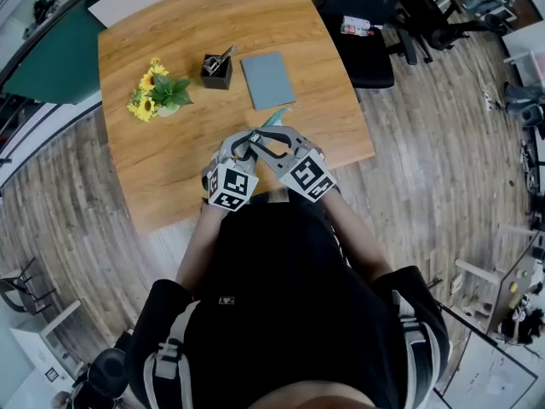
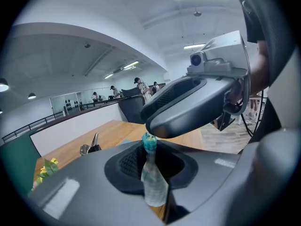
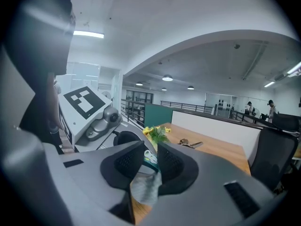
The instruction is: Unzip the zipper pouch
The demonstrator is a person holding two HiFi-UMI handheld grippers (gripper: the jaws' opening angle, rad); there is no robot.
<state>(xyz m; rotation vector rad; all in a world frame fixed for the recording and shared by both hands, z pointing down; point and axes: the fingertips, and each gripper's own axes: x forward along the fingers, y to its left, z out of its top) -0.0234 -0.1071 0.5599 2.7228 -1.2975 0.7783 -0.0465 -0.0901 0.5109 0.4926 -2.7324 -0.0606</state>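
The zipper pouch (image 2: 153, 185) is a small pale grey cloth piece with a teal zipper end (image 2: 149, 143). It hangs in the air between both grippers, over the wooden table's (image 1: 170, 169) near edge. My left gripper (image 2: 151, 141) is shut on one end of it, with the cloth pinched between the pads. In the right gripper view the pouch (image 3: 146, 188) and its teal zipper (image 3: 151, 163) lie between the jaws of my right gripper (image 3: 150, 155), which stand a little apart with a gap showing. In the head view the left gripper (image 1: 250, 141) and right gripper (image 1: 267, 138) meet tip to tip, hiding most of the pouch (image 1: 275, 119).
Further back on the table are a bunch of yellow flowers (image 1: 155, 89), a black holder with metal items (image 1: 217, 70) and a flat grey-blue rectangle (image 1: 266, 80). A black office chair (image 1: 366, 24) stands at the table's right side. The person's body fills the near edge.
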